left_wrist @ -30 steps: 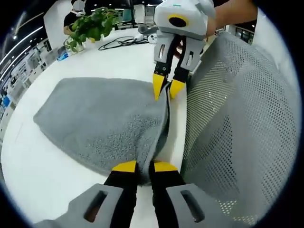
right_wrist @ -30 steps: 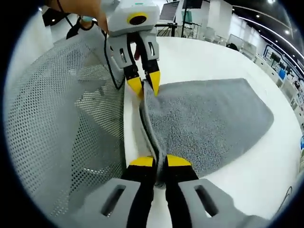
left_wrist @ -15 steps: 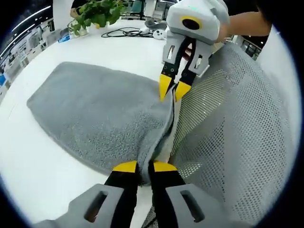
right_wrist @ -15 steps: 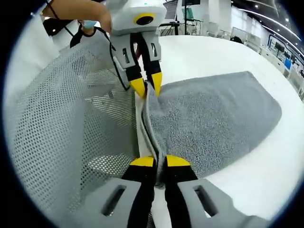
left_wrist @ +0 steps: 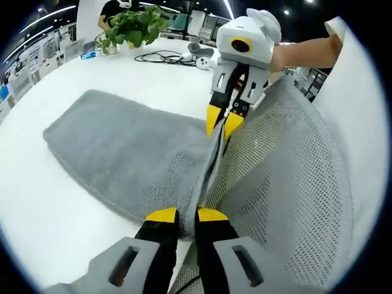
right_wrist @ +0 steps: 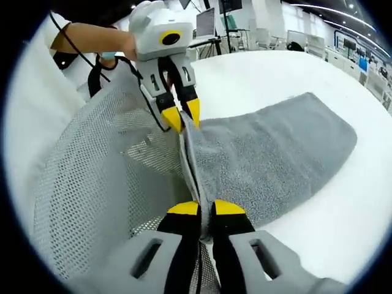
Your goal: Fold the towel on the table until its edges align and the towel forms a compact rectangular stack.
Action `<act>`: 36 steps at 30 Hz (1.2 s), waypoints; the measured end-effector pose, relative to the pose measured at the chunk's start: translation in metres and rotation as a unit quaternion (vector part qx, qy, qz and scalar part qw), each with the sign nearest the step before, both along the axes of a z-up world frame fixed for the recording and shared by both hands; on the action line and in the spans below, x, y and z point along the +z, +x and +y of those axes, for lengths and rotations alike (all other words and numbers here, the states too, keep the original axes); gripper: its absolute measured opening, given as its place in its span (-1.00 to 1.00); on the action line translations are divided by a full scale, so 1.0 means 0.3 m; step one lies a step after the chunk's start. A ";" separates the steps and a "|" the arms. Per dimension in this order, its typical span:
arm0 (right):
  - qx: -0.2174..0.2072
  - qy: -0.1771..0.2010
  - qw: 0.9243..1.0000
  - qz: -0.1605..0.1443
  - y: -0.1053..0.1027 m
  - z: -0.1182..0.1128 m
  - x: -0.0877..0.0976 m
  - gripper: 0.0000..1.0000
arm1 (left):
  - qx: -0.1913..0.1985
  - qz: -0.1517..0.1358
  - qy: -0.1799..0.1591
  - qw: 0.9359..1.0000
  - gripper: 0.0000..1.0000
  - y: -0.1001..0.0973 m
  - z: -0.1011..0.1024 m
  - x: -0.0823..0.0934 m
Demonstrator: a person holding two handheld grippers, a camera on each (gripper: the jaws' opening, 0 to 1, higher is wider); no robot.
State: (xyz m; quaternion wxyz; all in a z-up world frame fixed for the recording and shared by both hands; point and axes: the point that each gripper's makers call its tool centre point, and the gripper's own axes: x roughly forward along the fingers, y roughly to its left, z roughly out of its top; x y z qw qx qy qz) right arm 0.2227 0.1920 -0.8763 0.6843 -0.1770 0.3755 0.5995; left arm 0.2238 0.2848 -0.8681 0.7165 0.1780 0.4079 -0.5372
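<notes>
Grey terry cloth is seen stretched between two grippers: the towel (left_wrist: 128,159) lies mostly on the white table (left_wrist: 49,226), while its near edge is lifted and drawn taut past the table's edge, above a grey mesh chair back (left_wrist: 294,184). In the left gripper view, the left gripper (left_wrist: 179,215) is pressed together on one corner of that lifted edge, and the right gripper (left_wrist: 222,120) is seen beyond it, its yellow tips pinched on the other corner. In the right gripper view the same hold is shown from the other end: the right gripper (right_wrist: 206,208) is clamped on the towel (right_wrist: 275,153), and the left gripper (right_wrist: 180,113) is closed on the far corner, held by a person's hand (right_wrist: 92,40). The far edge of the towel is left flat and rounded on the table (right_wrist: 343,226). Open tabletop is seen on all sides of the cloth; a potted plant (left_wrist: 131,27) and black cables (left_wrist: 162,57) are set well apart at the far side.
</notes>
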 end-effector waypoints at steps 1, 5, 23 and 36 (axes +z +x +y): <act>-0.001 0.001 1.000 0.001 0.003 -0.001 0.002 -0.93 | -0.001 -0.003 -0.005 1.000 -0.81 0.007 0.000 0.014; 0.002 0.012 1.000 0.013 0.008 -0.002 0.031 -0.93 | 0.003 -0.002 -0.023 1.000 -0.81 0.017 -0.001 0.062; 0.009 0.070 0.997 0.043 -0.028 0.023 0.258 -0.92 | 0.018 -0.031 -0.096 0.995 -0.82 0.033 0.001 0.273; -0.081 0.092 0.992 -0.024 0.177 0.008 0.367 -0.91 | 0.047 -0.098 -0.127 0.986 -0.82 0.227 -0.017 0.357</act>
